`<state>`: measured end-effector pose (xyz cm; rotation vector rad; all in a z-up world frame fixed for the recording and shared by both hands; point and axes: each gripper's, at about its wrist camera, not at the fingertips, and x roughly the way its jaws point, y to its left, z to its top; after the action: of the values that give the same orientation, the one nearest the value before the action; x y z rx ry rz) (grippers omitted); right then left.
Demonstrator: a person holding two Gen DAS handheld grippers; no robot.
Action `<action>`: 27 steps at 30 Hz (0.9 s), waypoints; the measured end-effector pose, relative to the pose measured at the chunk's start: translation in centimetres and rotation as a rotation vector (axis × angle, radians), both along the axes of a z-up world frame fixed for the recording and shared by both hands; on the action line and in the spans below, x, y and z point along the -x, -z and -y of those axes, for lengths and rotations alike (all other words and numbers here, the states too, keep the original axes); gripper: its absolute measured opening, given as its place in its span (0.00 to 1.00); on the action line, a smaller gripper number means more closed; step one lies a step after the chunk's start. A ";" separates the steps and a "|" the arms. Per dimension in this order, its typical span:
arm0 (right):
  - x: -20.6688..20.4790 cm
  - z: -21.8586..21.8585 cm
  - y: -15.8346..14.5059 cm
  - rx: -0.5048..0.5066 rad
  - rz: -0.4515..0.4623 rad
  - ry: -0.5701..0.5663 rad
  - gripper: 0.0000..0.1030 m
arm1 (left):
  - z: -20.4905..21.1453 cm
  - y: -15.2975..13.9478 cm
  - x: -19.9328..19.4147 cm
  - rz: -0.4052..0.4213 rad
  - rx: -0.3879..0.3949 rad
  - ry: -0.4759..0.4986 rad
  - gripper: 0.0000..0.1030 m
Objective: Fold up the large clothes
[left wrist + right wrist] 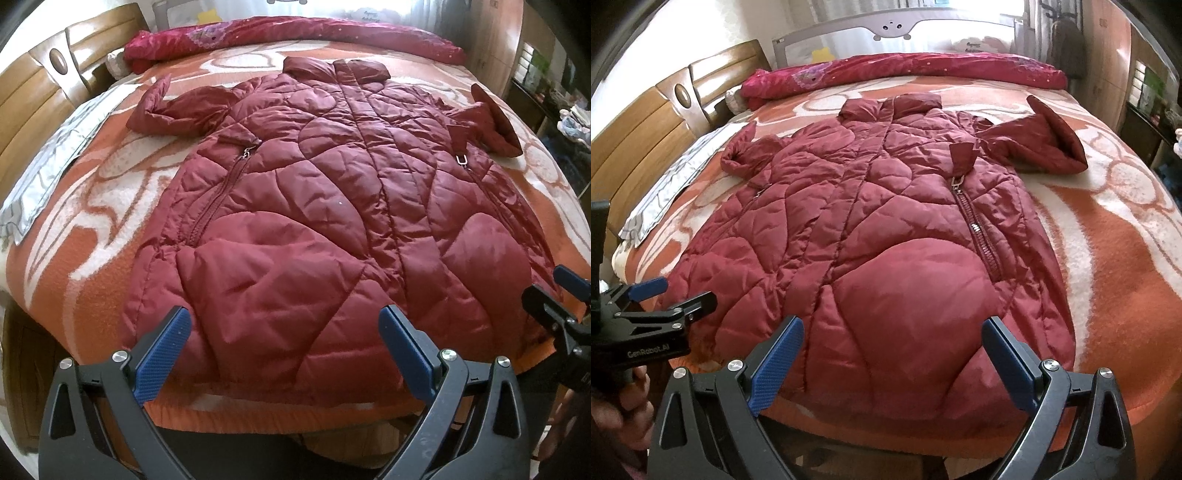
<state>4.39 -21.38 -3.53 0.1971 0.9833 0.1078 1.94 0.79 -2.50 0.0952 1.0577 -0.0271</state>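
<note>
We see coat [325, 206] long axis running bottom-to-top of frame, hem nearest both claws; left gripper [284, 354], right gripper [892, 363] gaping wide, empty.

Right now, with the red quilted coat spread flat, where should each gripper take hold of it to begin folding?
Probably the hem corners nearest the camera. The coat lies front-up, collar far, its hem at the bed's near edge. Both the left gripper and the right gripper are open there; slide one finger under the edge.

The left gripper [284, 347] sits low in its frame, jaws spread wide. The right gripper [892, 354] does likewise, holding nothing.
</note>
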 end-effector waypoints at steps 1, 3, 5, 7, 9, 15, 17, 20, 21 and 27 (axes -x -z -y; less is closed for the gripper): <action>-0.1 0.2 0.0 -0.003 0.001 0.002 0.95 | 0.0 0.0 -0.2 0.005 0.003 0.000 0.99; -0.6 0.6 0.0 -0.012 0.001 0.008 0.95 | -0.1 0.0 -0.6 0.017 0.005 -0.001 0.99; -1.0 0.9 0.0 -0.017 -0.001 0.013 0.95 | -0.1 0.1 -1.1 0.004 0.026 -0.001 0.99; -1.5 1.5 0.0 -0.021 -0.002 0.020 0.95 | 0.0 0.1 -1.6 -0.002 0.033 -0.001 0.99; -2.0 2.1 -0.1 -0.023 -0.001 0.029 0.95 | 0.0 0.1 -2.2 0.006 0.029 0.001 0.99; -3.7 4.3 -0.1 -0.026 0.003 0.070 0.95 | 0.2 0.1 -3.8 0.006 0.025 0.004 0.99; -4.3 5.3 0.0 -0.028 0.003 0.090 0.95 | 0.2 0.1 -4.5 0.004 0.027 0.003 0.99; -5.2 7.1 0.0 -0.030 0.002 0.128 0.95 | 0.0 -0.1 -5.4 0.008 0.039 0.004 0.99; -5.5 7.7 0.1 -0.029 0.003 0.141 0.95 | 0.0 -0.1 -5.7 0.005 0.044 0.003 0.99; -7.9 11.2 0.5 -0.026 -0.007 0.200 0.95 | 0.0 0.1 -8.3 -0.018 0.038 -0.008 0.99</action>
<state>12.25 -32.62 -4.06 0.3185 0.9644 -0.0635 10.19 0.84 -2.56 0.0564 1.0756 -0.0406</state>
